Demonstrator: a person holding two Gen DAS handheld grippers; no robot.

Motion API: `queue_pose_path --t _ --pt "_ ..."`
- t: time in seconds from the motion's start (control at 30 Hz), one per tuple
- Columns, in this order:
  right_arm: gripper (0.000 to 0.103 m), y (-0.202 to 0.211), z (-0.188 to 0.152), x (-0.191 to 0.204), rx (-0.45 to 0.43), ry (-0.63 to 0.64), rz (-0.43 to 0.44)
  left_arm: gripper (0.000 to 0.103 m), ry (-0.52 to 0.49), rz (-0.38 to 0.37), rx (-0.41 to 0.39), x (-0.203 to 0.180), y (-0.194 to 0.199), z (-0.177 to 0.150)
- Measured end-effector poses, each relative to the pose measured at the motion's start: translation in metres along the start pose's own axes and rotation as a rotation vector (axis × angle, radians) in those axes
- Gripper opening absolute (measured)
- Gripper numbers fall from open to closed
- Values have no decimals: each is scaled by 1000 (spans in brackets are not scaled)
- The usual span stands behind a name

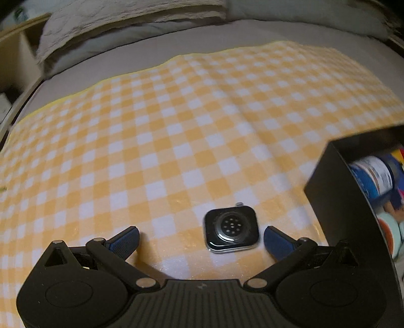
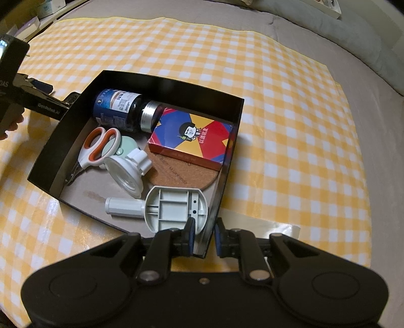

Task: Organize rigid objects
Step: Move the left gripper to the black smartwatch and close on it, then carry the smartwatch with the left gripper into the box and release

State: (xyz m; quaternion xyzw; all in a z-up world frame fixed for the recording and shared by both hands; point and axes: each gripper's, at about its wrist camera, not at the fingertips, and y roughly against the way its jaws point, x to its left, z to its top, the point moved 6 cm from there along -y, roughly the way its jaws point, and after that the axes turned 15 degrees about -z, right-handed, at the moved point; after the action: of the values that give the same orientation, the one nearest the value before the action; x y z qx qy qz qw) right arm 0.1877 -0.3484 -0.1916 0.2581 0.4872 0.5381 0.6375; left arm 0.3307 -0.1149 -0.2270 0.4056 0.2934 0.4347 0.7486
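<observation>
A black smartwatch body [image 1: 231, 229] lies face down on the yellow checked cloth, between the fingers of my left gripper [image 1: 202, 238], which is open around it without touching. A black box [image 2: 234, 141] holds a blue bottle [image 2: 118, 108], scissors [image 2: 98, 148], a colourful card box [image 2: 192, 137], a cork coaster [image 2: 176, 174] and white plastic parts [image 2: 174, 207]. My right gripper [image 2: 204, 234] is shut on the box's near right wall. The box also shows at the right of the left wrist view [image 1: 348, 201].
The checked cloth [image 2: 290, 126] covers a grey bed [image 1: 176, 43] with pillows [image 1: 101, 22] at the back. The left gripper [image 2: 32, 101] shows at the box's left corner in the right wrist view. A shelf edge [image 1: 15, 63] is at far left.
</observation>
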Motion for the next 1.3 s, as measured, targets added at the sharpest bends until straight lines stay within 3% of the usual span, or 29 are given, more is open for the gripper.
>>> queue_pose_path --t 0.1,0.2,0.33,0.47,0.6,1.07,1.3 --pt "16 0 0 0 1 -1 -2 97 52 22 -7 6 1 -1" --pt "16 -1 0 -1 1 5 -5 88 17 50 -30 6 5 -1" --pt "16 -1 0 0 1 5 -7 76 -14 10 -48 0 8 -1" --pt "16 -1 0 -1 1 7 -9 63 49 -40 -36 0 8 1" --pt "16 -1 1 0 1 6 -9 48 67 -44 -31 -2 8 3" --pt "16 -1 1 0 1 7 -10 47 109 -79 -29 -7 8 7" --pt "16 0 2 0 -1 8 -9 47 116 -166 -114 -16 49 23"
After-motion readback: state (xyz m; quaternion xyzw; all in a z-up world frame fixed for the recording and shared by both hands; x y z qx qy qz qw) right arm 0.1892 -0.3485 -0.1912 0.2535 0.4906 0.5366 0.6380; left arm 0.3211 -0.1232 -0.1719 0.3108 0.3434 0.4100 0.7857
